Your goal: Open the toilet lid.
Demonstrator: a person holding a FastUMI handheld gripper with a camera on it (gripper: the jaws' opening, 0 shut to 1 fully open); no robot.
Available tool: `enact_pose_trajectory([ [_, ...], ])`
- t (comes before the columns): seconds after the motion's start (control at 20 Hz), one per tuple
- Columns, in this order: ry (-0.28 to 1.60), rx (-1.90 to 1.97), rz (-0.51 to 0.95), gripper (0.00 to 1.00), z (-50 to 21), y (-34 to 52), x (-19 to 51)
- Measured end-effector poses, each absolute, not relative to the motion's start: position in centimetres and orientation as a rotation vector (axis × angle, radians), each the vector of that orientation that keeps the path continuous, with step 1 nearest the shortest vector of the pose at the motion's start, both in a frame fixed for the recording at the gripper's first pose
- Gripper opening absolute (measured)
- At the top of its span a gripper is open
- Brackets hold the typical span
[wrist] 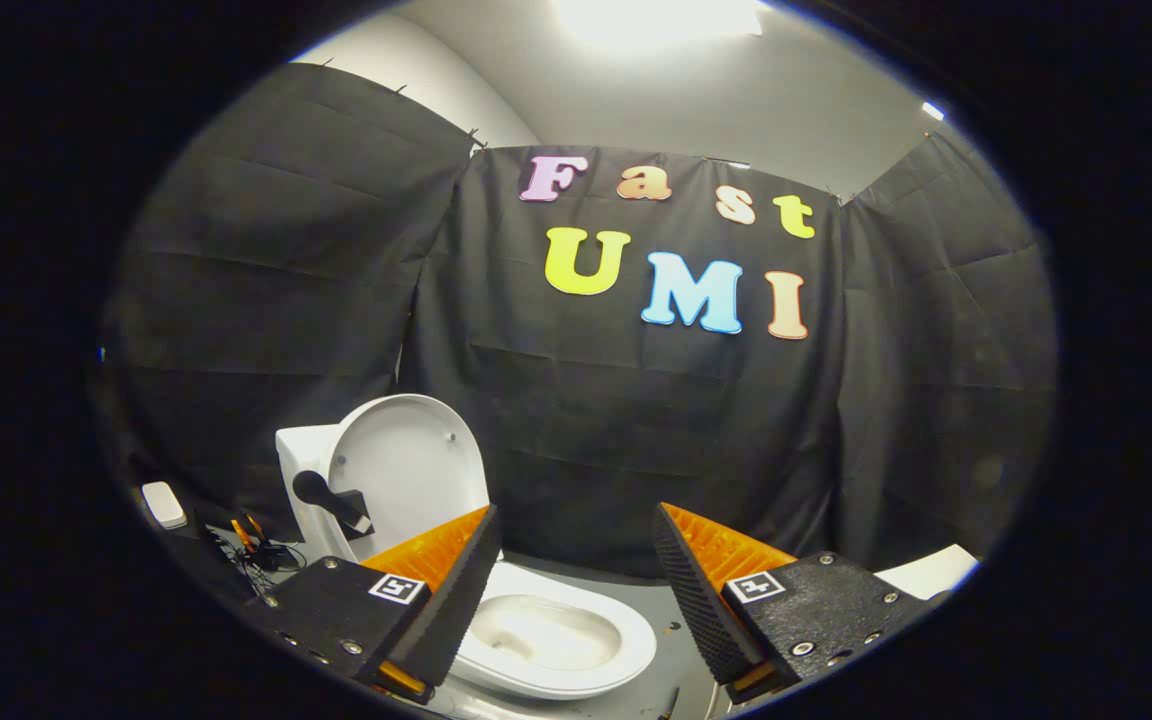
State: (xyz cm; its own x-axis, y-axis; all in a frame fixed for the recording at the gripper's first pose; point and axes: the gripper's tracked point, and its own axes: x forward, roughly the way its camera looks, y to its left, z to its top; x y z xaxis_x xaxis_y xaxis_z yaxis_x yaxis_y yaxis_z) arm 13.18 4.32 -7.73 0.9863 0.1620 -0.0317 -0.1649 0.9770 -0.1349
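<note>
White toilet lid (414, 462) raised upright, bowl (561, 640) partly hidden behind one finger, gripper (576, 545) jaws apart, empty.

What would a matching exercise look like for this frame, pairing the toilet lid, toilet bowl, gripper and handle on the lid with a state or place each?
Column 1:
1. toilet lid
2. toilet bowl
3. gripper
4. black handle

Column 2:
A. open, holding nothing
B. raised upright against the tank
C. uncovered, below and ahead of the fingers
D. sticking out from the lid's edge

Pairs: 1-B, 2-C, 3-A, 4-D
</note>
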Motion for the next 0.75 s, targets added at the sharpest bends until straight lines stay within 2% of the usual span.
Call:
enact_pose_trajectory([
  [0.35, 0.022, -0.234, 0.15, 0.95, -7.9, -3.3, 10.6],
  [0.75, -0.089, -0.113, 0.102, 0.95, -2.4, -7.0, 5.3],
])
